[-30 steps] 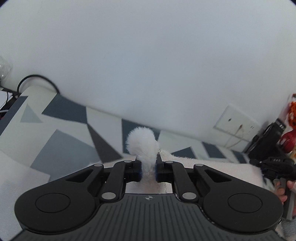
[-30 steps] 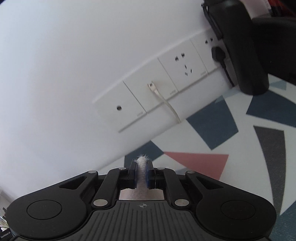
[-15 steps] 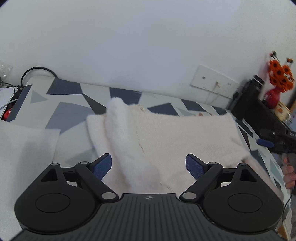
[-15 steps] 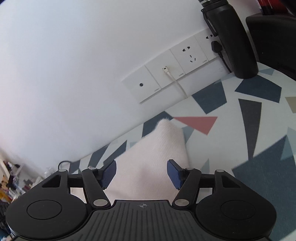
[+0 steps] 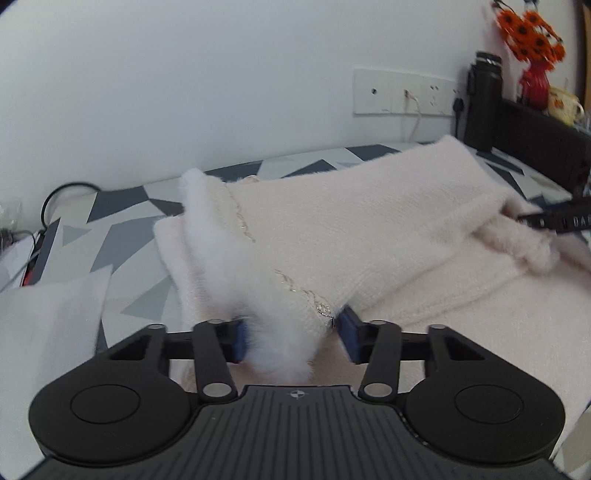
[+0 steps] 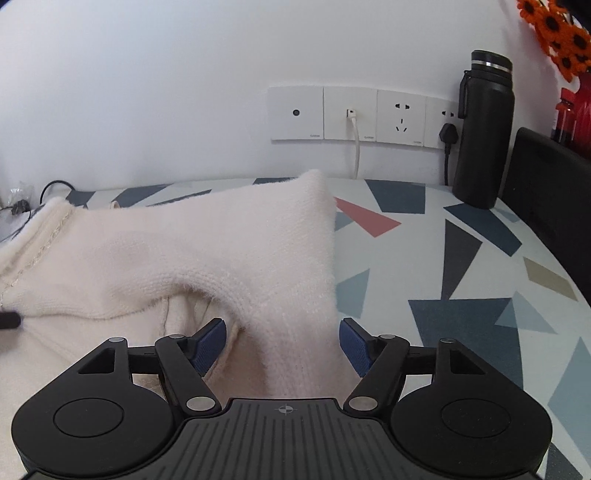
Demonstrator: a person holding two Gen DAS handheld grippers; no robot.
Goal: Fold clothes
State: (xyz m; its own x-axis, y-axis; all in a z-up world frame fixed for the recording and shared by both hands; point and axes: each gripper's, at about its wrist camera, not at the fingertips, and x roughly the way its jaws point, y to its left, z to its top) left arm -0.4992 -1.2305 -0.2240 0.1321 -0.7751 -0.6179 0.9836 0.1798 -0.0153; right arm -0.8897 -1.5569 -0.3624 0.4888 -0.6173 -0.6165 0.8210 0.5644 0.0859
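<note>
A cream fluffy sweater (image 5: pixel 354 236) lies folded over on the patterned table, with a white furry trim (image 5: pixel 218 240) along its left edge. My left gripper (image 5: pixel 291 341) is open, its blue pads either side of the trim's near end. The sweater also shows in the right wrist view (image 6: pixel 207 251). My right gripper (image 6: pixel 282 347) is open, with the sweater's right fold lying between its pads. The tip of the right gripper (image 5: pixel 557 218) shows at the right edge of the left wrist view.
A black bottle (image 6: pixel 480 133) stands at the back right by the wall sockets (image 6: pixel 365 114). A black box (image 6: pixel 550 195) and orange flowers (image 5: pixel 532 29) are at the right. White cloth (image 5: pixel 48 332) lies at the left, with cables (image 5: pixel 59 199) behind it.
Both grippers let go of the sweater and opened, then drew back and lowered. The sweater's upper part now lies folded on the table.
</note>
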